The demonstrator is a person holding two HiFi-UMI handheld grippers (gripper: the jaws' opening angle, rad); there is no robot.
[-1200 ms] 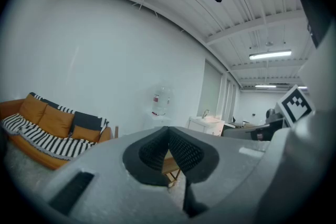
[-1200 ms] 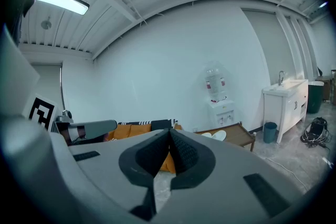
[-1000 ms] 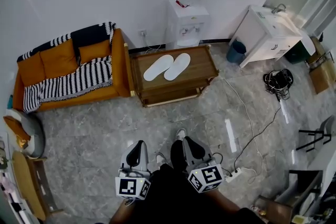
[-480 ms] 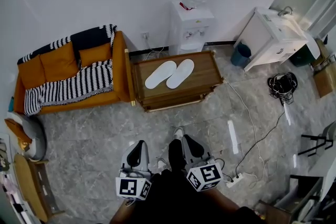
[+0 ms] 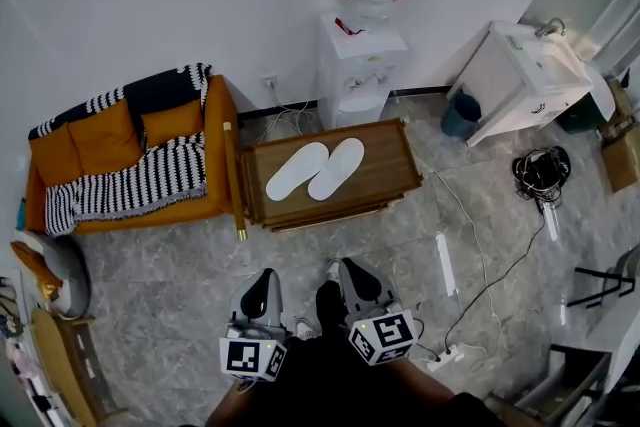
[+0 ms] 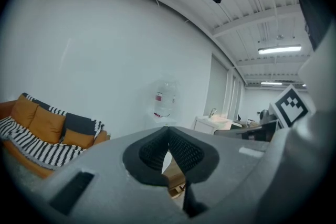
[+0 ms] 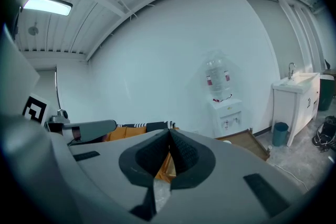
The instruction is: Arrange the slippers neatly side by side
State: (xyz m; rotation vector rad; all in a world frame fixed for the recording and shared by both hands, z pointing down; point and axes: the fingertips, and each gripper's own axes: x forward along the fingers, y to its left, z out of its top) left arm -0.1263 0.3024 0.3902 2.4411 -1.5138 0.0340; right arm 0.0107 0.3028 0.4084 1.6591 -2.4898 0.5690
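Note:
Two white slippers lie side by side on the low wooden table (image 5: 385, 155): the left slipper (image 5: 296, 170) and the right slipper (image 5: 337, 167), toes toward the upper right, touching along their inner edges. My left gripper (image 5: 262, 283) and right gripper (image 5: 350, 272) are held close to my body, well short of the table, both shut with nothing between the jaws. In the left gripper view the gripper (image 6: 168, 147) has its pads meeting; the right gripper (image 7: 169, 148) looks the same in its own view.
An orange sofa (image 5: 120, 130) with a striped throw stands left of the table. A water dispenser (image 5: 360, 55) is behind it, a white sink cabinet (image 5: 525, 80) and blue bin (image 5: 461, 113) to the right. Cables and a power strip (image 5: 440, 357) lie on the grey floor.
The view has shifted a little, so the table and slippers sit lower and more to the left in the picture. Both grippers stay shut near my body.

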